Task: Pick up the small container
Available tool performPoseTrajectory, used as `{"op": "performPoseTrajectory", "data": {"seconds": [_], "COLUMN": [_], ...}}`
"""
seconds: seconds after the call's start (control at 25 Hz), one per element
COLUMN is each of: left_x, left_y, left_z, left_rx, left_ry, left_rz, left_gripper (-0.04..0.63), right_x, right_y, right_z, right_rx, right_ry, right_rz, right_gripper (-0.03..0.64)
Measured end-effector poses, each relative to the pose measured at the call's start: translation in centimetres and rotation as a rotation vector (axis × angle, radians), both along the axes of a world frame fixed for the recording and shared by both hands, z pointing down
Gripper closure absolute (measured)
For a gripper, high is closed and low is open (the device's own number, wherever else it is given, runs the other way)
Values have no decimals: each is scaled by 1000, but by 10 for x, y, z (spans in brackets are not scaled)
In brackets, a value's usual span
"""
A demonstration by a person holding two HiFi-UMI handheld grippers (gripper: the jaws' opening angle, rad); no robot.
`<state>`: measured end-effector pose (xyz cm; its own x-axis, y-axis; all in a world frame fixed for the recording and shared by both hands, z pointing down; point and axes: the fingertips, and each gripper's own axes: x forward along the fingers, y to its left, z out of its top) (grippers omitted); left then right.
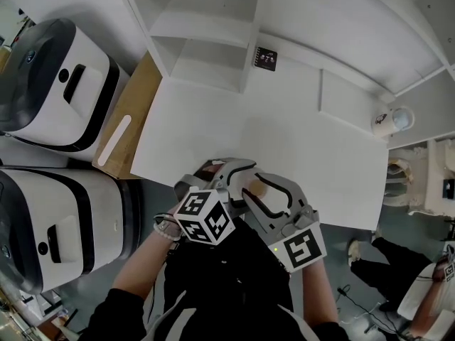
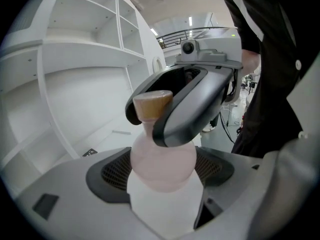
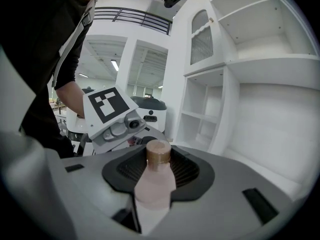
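Observation:
The small container is a pale pink bottle with a brown cap. Its round body sits between the dark pads of my left gripper, touching both. My right gripper comes in from the upper right and clasps the neck just under the cap. In the right gripper view the bottle fills the gap of my right gripper, with the left gripper's marker cube just behind. From the head view both grippers meet over the table's near edge; only a pink sliver of the bottle shows.
The white table stretches ahead, with a white shelf unit at its back. A marker card and a paper cup are at the far side. Two white and black machines and a wooden board stand left.

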<state>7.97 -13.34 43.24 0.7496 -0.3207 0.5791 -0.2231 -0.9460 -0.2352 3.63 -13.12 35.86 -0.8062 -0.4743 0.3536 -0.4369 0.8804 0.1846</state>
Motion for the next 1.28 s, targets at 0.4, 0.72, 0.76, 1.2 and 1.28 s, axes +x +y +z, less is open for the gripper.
{"op": "performPoseTrajectory", "data": {"seconds": [0.4, 0.72, 0.76, 1.2, 1.28], "left_x": [-1, -5, -5, -9, -10], "left_y": [-7, -6, -6, -1, -2], "left_z": [-41, -64, -66, -83, -85], "left_rx": [51, 62, 63, 74, 75], "left_ry": [-16, -6, -9, -35, -36], "left_rz": [-29, -50, -49, -42, -42], "left_gripper": [207, 208, 208, 207, 207], "right_x": [-1, -6, -6, -8, -10], "right_y": [-1, 2, 2, 6, 6], "right_z": [-38, -60, -62, -81, -83], "right_rx": [56, 77, 78, 83, 85], "right_ry": [-1, -20, -20, -65, -69], "right_rz": [-12, -24, -25, -15, -17], "right_gripper": [468, 468, 468, 468, 468]}}
